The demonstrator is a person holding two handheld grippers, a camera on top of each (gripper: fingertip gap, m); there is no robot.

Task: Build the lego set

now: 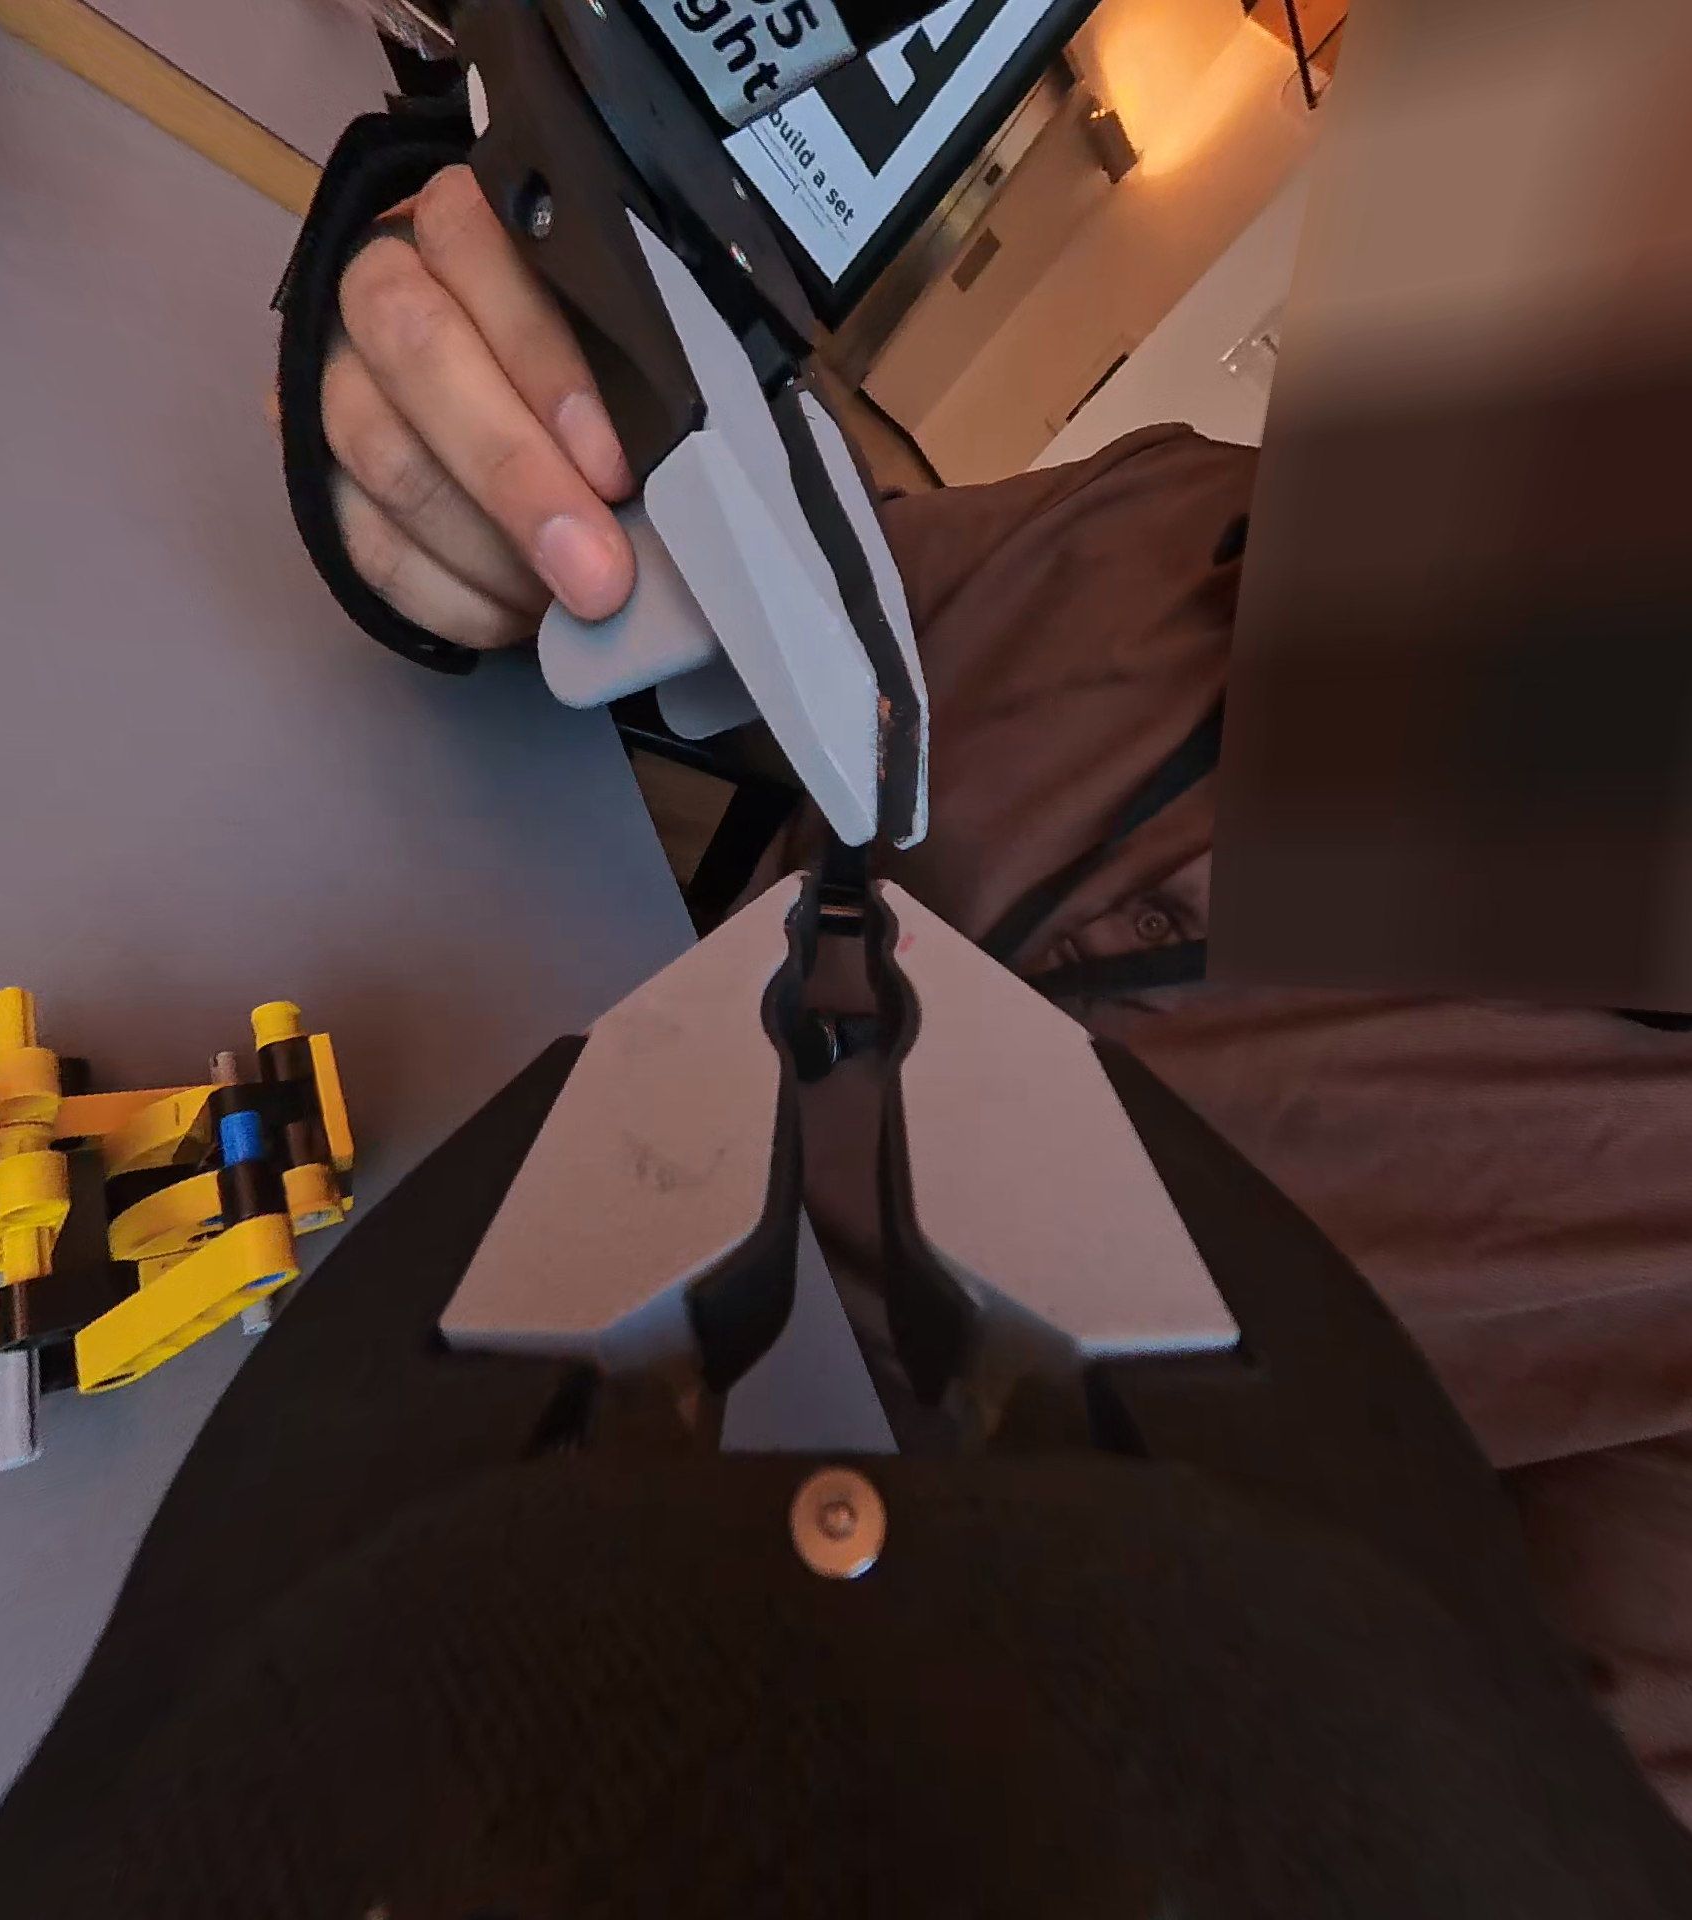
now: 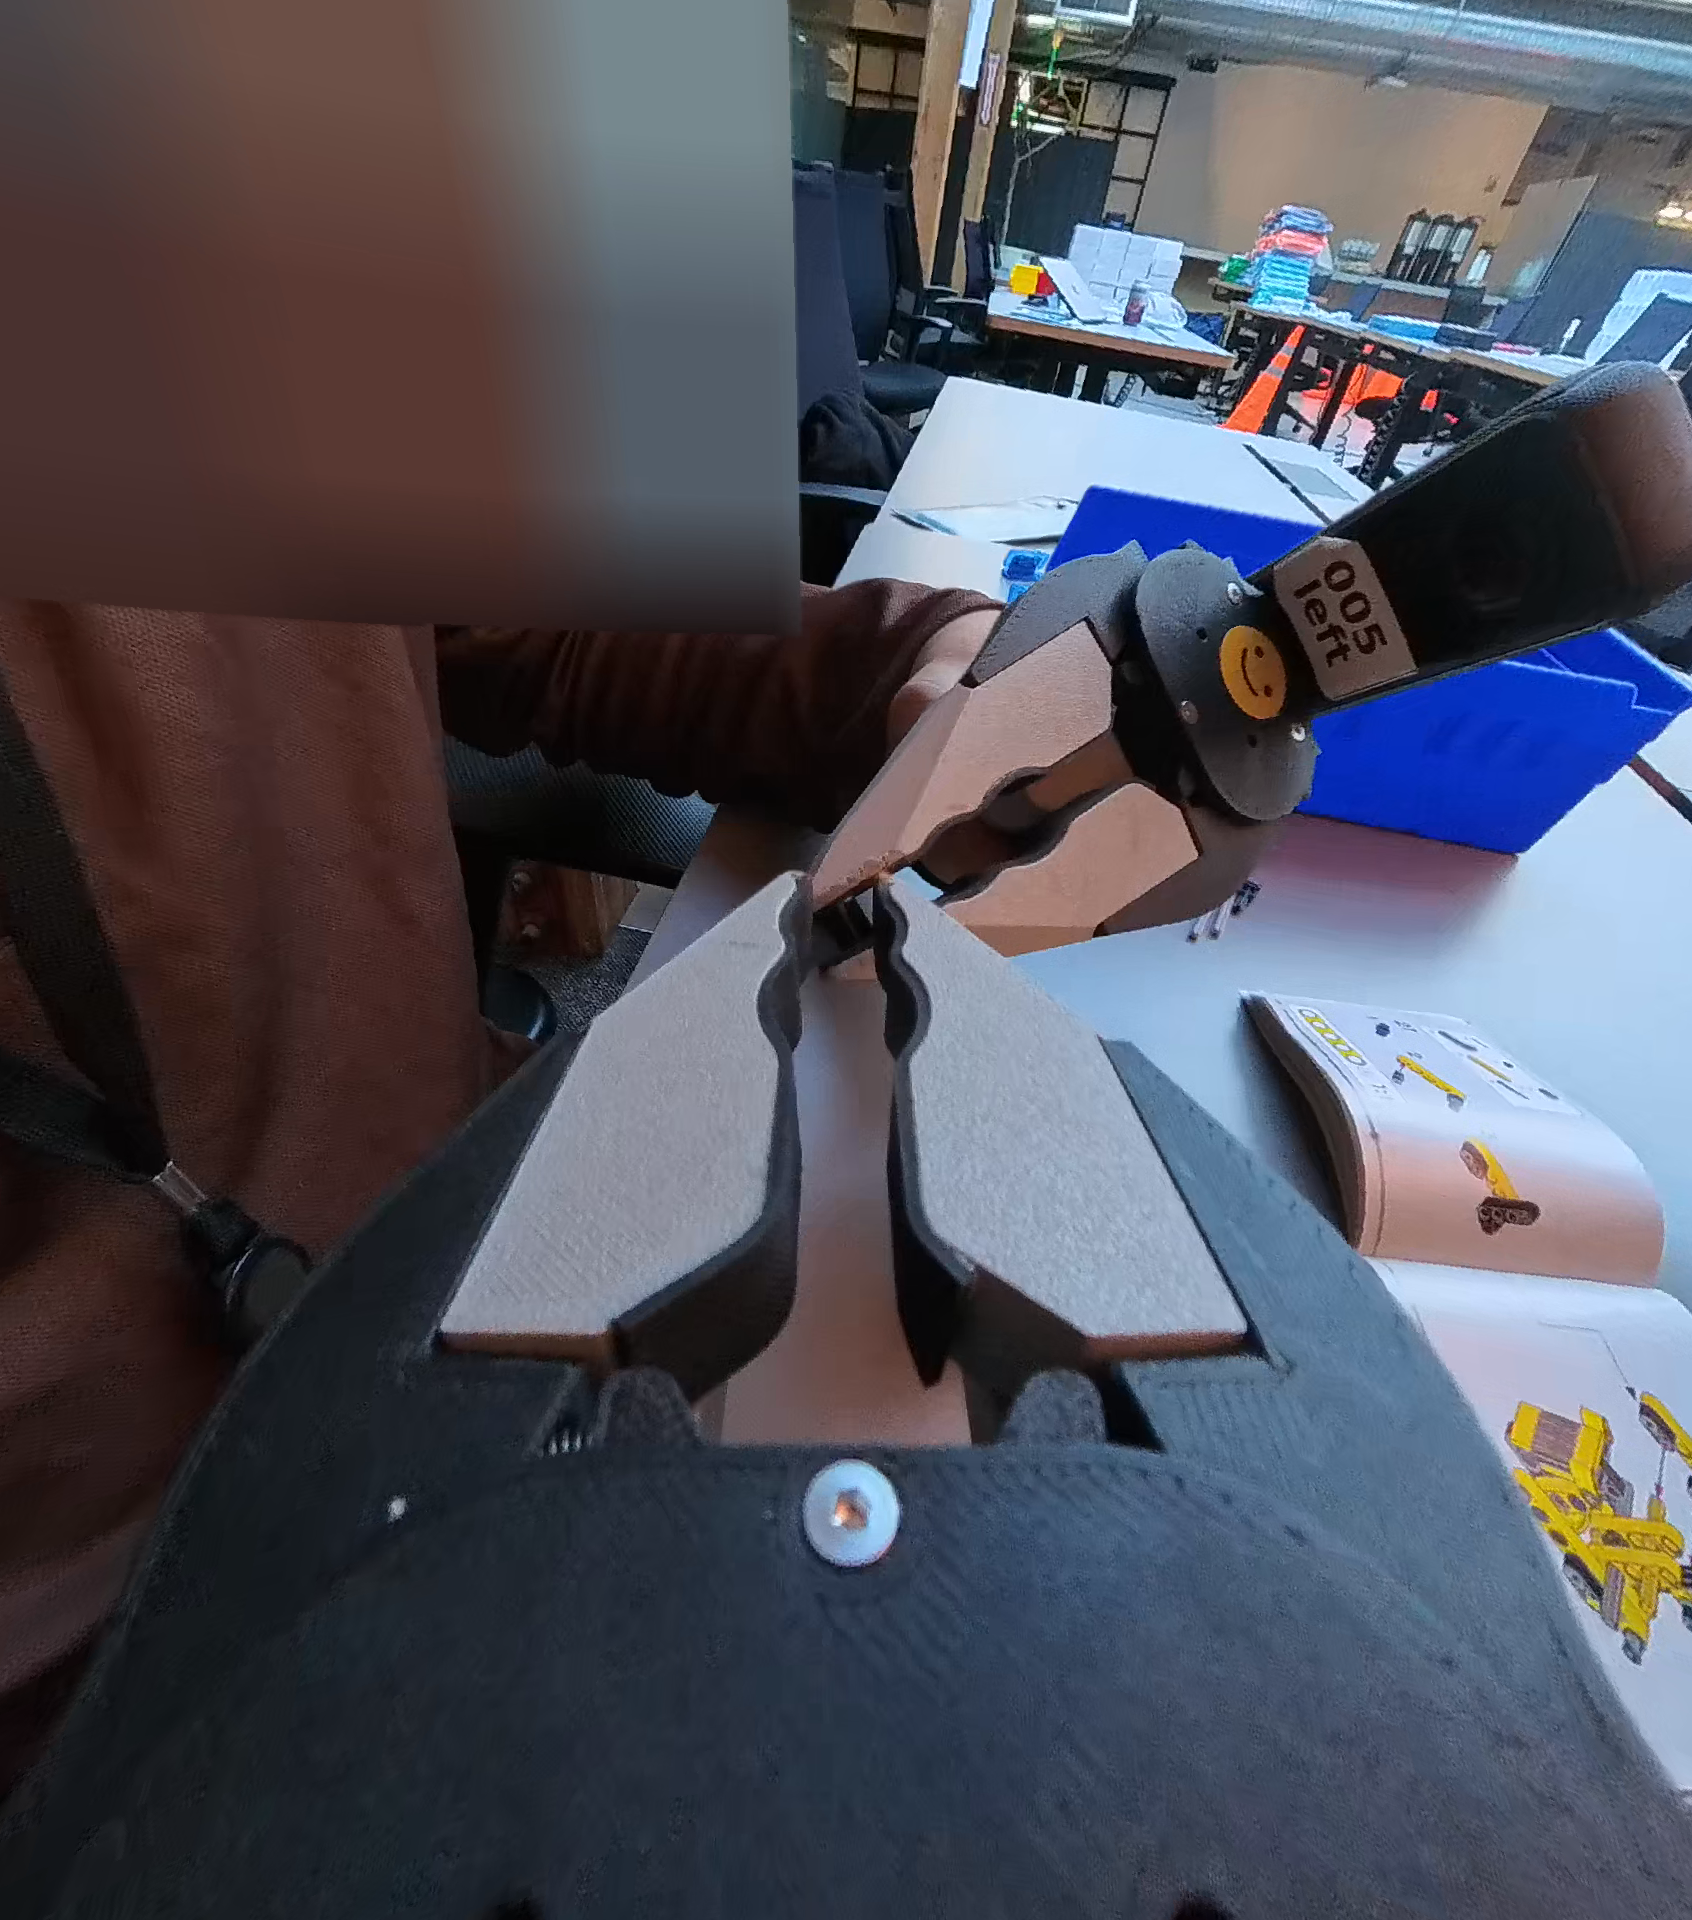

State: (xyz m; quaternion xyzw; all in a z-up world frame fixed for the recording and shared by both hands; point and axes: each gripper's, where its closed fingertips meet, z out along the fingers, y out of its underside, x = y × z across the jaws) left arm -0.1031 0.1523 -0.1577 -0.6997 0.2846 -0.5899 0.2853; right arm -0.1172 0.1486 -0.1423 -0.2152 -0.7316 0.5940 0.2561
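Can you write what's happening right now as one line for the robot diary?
stage: joining part mid-air | left hand-held gripper: shut on small black piece | right hand-held gripper: shut on it too | yellow lego model: on table, untouched

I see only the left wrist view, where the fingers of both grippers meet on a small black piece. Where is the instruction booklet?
Observer: The open instruction booklet lies on the table, right of the right gripper.
Operator: What stands behind the left gripper, beyond the small black piece?
Observer: A blue bin stands on the table there.
Operator: Are spare parts near it?
Observer: A few small loose parts lie in front of the bin.
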